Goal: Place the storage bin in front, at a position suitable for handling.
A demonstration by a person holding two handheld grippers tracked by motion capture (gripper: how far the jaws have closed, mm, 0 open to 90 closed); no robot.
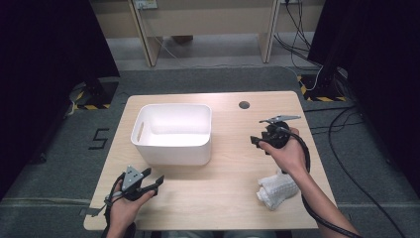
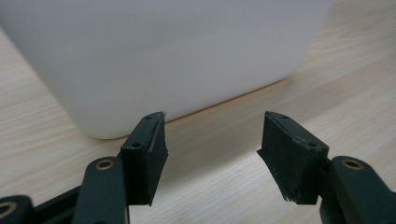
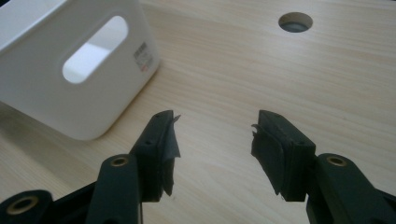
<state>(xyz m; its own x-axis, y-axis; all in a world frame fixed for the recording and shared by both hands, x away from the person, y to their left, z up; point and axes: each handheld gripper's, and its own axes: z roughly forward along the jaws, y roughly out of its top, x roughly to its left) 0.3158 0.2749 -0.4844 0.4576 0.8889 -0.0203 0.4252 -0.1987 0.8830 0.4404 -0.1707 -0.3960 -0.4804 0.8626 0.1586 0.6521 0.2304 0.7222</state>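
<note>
I'm looking at the surface (image 1: 233,188) from above, light wood, a cable hole (image 1: 244,104) up near twelve o'clock. Biggest thing on it is the bin (image 1: 172,133), white plastic, sitting at about ten o'clock of centre, open on top and, as far as I can see, nothing inside. I judge it light and stiff with smooth walls, so it would slip under a pinch on the flat side; the handle slot (image 3: 95,50) or the top rim looks like the place to hook it.

Down at five o'clock lies the cloth (image 1: 275,190), white, bunched and waffle-textured, just beside my right forearm. That reads soft and floppy, no weight to it, not fragile; it will sag and trail, so I'd pinch a raised fold near the middle of the bundle rather than a loose edge.

Right tool (image 1: 257,141) sits at three o'clock, well clear of the bin, jaws spread wide with only bare wood between them. Left tool (image 1: 153,179) is at seven o'clock, just short of the bin's near wall (image 2: 154,60), jaws also apart and holding nothing.
</note>
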